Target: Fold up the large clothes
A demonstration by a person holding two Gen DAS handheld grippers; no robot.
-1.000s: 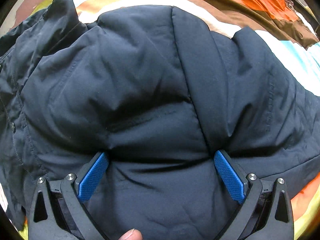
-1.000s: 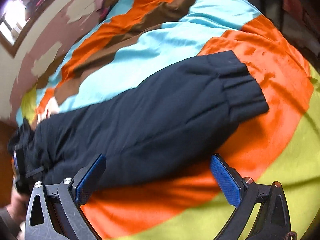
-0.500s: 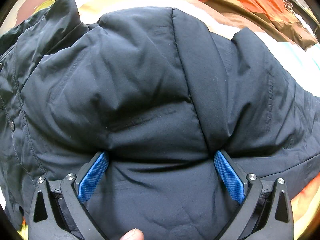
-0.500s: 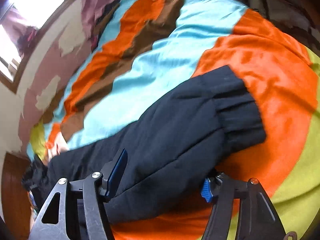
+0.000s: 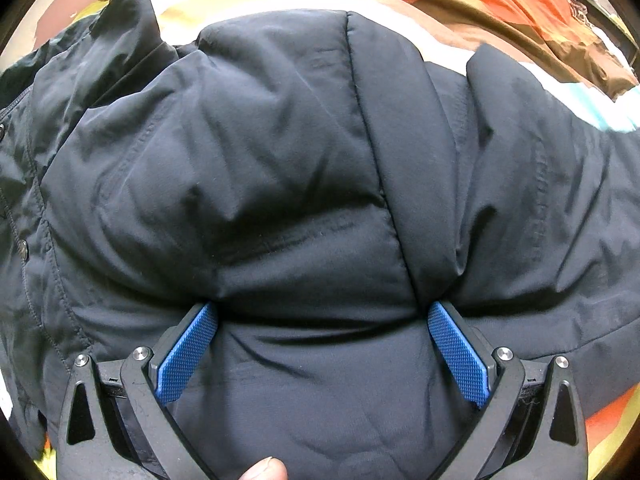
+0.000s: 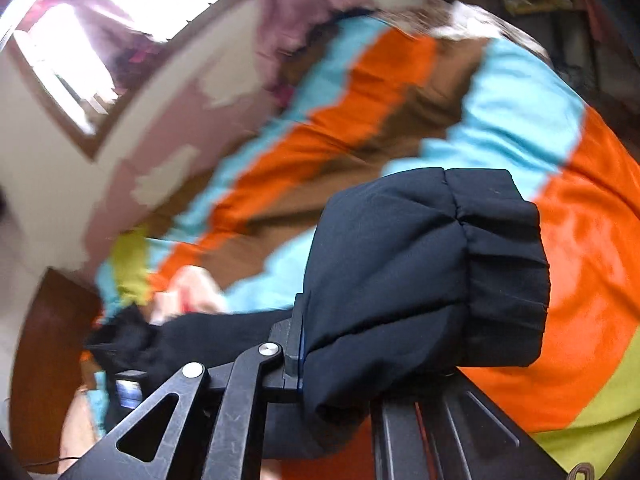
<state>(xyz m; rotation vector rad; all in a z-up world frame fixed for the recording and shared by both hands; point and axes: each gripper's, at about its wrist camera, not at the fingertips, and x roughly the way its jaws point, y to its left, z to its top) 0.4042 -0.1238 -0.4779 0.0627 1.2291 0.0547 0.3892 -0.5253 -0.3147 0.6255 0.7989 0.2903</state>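
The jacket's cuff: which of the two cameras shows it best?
The right wrist view. There the cuff fills the middle of the picture, its gathered band plain to see, with the sleeve pinched in the right tool. The left wrist view shows only the jacket's body pressed under the open left tool; no cuff appears.

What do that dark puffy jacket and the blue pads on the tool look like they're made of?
Jacket: probably a smooth, matte woven synthetic shell over soft padding. It puffs up between stitched seams and creases softly, and the sleeve cuff is gathered. Blue pads: likely rubber or textured plastic, with a fine cross-hatched grip pattern, set on black, hard-looking plastic arms.
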